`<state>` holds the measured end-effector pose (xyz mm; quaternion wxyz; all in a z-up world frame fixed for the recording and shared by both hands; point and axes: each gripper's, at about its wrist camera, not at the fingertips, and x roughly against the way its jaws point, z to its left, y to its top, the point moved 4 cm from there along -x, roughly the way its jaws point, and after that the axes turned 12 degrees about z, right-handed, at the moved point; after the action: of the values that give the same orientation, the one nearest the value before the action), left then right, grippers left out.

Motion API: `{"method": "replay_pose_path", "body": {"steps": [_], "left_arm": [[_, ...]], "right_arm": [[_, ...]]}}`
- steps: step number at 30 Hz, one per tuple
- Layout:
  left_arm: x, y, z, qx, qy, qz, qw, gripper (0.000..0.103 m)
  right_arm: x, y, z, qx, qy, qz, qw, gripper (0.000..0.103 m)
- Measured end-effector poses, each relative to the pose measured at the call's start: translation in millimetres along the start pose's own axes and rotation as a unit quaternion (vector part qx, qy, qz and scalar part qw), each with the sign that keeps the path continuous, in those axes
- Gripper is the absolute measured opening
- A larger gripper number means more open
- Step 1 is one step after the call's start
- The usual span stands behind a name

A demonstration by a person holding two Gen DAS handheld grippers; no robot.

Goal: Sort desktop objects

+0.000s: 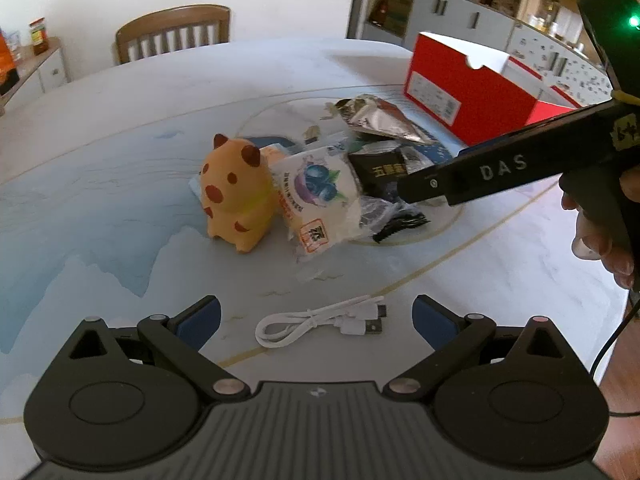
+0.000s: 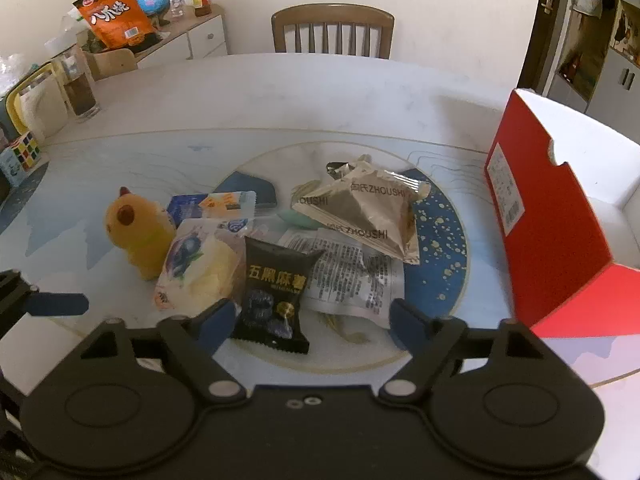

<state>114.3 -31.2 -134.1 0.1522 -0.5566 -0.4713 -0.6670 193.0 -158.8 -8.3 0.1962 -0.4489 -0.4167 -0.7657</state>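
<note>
**Both grippers spread above a heap of snack packets**

The left gripper point(image 1: 316, 316) hangs low over the table point(image 1: 120, 128), jaws spread wide, with a coiled white USB cable point(image 1: 320, 322) lying on the tabletop between its blue pads point(image 1: 200, 320). The right gripper point(image 2: 312, 320) reaches in from the right side, level with the heap; its jaws are also spread, holding nothing, and a black snack packet point(image 2: 274, 300) with gold characters lies between its fingertips. In the left wrist view the person's right hand point(image 1: 600, 232) grips the handle of that tool.

The heap sits mid-table: an orange spotted animal toy point(image 1: 236, 196) stands upright, touching a blueberry-print packet point(image 1: 316, 200); a tan ZHOUSHI packet point(image 2: 360, 212) lies on top at the back.

A red shoebox point(image 2: 560, 232), open-topped, stands just right of the heap. Bare tabletop runs on toward a wooden chair point(image 2: 332, 28) at the far edge.
</note>
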Motion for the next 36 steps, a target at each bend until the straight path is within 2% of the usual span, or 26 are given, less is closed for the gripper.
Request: {"method": "replay_pose_path", "body": {"steps": [9,24,29,34,36], "left_arm": [[-9,-3,-9,0.012,0.035,-0.001,0.9993,0.102],[-18,-6,-14,0.036,0.044,0.004,0.9984,0.100],[-18,-7,-17,0.029,0.059,0.000,0.9978,0.092],[-15,-7,-17,0.025,0.057,-0.006,0.9980,0.079],[-14,-7,-17,0.022,0.057,-0.007,0.9981,0.078]], "right_arm": [[-17,10,3,-0.018,0.007,0.002,1.000,0.076],[-29,9,10,-0.017,0.011,0.013,1.000,0.057],[-30,7,11,-0.017,0.013,0.011,1.000,0.050],[-29,7,12,-0.019,0.019,0.010,1.000,0.043],[-28,7,13,-0.018,0.020,0.009,1.000,0.041]]}}
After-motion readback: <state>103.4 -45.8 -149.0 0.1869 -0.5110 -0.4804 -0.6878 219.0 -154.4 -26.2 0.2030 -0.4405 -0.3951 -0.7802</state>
